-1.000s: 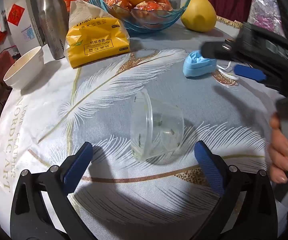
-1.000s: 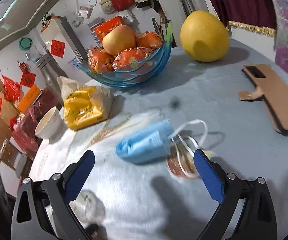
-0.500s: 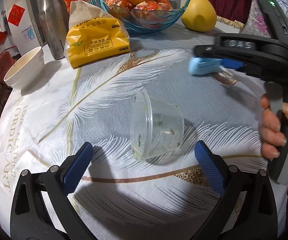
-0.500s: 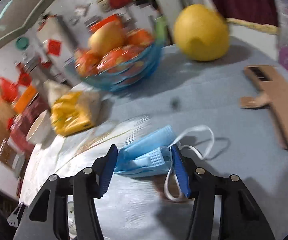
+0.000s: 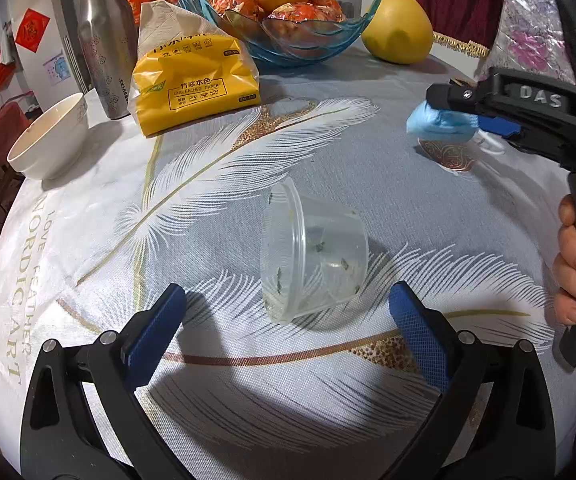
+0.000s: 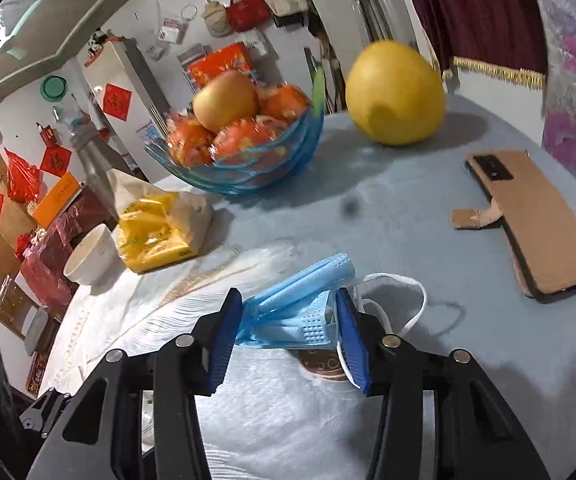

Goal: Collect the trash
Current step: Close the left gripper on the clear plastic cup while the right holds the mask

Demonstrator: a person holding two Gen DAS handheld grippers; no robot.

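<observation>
A crumpled blue face mask (image 6: 296, 312) with white ear loops is pinched between the blue pads of my right gripper (image 6: 288, 320), just above the tablecloth. In the left wrist view the mask (image 5: 440, 124) shows at the right, held by the right gripper (image 5: 472, 116). A clear plastic cup (image 5: 312, 256) with green specks inside lies on its side on the feather-print cloth. My left gripper (image 5: 288, 316) is open, its pads either side of the cup and just short of it.
A yellow tissue pack (image 5: 196, 84), steel bottle (image 5: 106, 40), white bowl (image 5: 48, 136), blue glass fruit bowl (image 5: 300, 40) and pomelo (image 5: 398, 28) stand at the back. A phone in a brown case (image 6: 536, 220) lies at the right of the table.
My right gripper closed on the blue mask and has lifted it slightly off the cloth. My left gripper and the cup have not moved.
</observation>
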